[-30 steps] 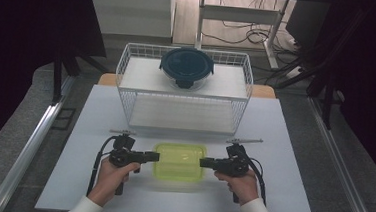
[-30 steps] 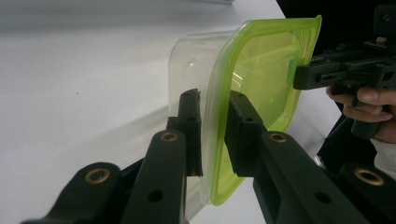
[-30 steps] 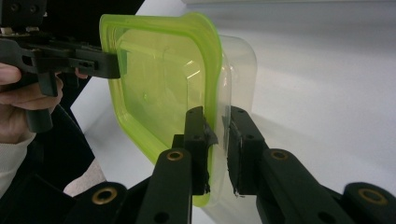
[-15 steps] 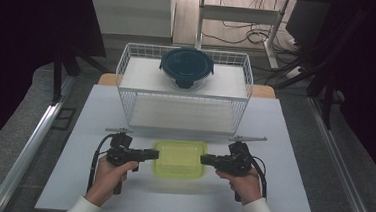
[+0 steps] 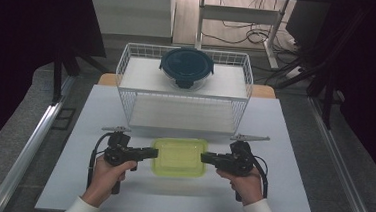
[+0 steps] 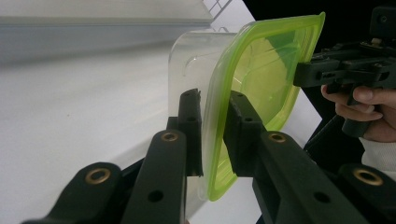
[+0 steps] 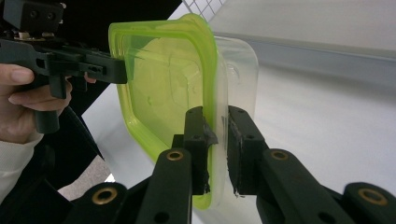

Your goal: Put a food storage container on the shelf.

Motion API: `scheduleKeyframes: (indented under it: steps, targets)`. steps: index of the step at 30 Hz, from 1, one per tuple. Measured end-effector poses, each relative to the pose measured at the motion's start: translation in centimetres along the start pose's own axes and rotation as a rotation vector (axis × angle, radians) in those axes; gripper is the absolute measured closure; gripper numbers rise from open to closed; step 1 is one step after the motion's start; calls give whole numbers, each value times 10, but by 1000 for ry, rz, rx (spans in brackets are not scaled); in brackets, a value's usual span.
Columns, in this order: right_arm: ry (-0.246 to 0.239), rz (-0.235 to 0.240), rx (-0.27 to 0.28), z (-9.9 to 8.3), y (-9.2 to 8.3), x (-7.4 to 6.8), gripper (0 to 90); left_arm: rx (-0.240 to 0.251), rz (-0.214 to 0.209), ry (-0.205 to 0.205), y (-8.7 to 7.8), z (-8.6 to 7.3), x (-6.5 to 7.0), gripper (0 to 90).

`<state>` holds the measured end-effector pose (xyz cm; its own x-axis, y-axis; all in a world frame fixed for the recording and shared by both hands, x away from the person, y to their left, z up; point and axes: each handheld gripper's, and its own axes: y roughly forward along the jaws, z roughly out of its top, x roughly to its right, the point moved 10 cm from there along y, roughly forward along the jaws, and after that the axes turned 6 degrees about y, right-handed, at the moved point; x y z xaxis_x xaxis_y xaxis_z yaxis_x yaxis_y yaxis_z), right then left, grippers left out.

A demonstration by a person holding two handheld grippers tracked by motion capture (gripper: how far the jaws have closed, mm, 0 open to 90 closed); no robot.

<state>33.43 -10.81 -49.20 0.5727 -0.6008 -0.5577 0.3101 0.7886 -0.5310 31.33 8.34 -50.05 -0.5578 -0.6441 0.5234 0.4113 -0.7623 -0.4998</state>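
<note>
Now both tongs are clamped on the green-lidded box [image 5: 179,157]: the left gripper [image 5: 148,153] pinches its left rim, the right gripper [image 5: 207,158] its right rim.

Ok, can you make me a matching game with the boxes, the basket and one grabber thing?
Things:
1. green-lidded box
2. dark round box
3. wire basket
4. left gripper

Places or states:
A. on top of the wire basket
B. white, at the far side of the table
C. clamped on the green lid's rim
D. held between both grippers

Pairs: 1-D, 2-A, 3-B, 4-C
</note>
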Motion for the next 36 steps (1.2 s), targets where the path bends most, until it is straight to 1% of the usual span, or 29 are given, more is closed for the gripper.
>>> scheduleKeyframes:
  steps: [3,6,10,11,13,15,16,20,22,24,26,32,36]
  targets:
    - [-4,0,2,1,-1,-3,783,6,0,2,-2,2,1,783]
    - [-14,-5,8,2,-2,-4,784,9,11,17,-4,4,3,783]
    - [-21,-8,23,5,-5,-6,784,16,12,28,-6,7,6,784]
    - [-33,-10,27,7,-6,-7,784,17,10,30,-6,8,7,784]
    - [-36,-8,37,10,-9,-9,784,16,7,35,-6,9,8,787]
    - [-51,-15,43,14,-13,-11,785,18,7,43,-7,12,11,788]
    - [-56,-18,45,16,-14,-12,785,20,7,49,-8,13,12,788]
    - [-84,-22,60,24,-18,-17,785,35,2,48,-11,21,14,788]
    - [-89,-21,64,26,-19,-18,785,40,1,52,-12,25,15,789]
    - [-91,-20,71,29,-21,-18,786,40,4,65,-13,29,16,789]
    - [-94,-22,76,32,-22,-19,786,46,4,68,-15,34,17,789]
    - [-125,-13,100,46,-27,-27,786,64,2,78,-23,47,21,789]
    - [-133,-8,110,53,-28,-31,786,68,7,82,-27,55,22,789]
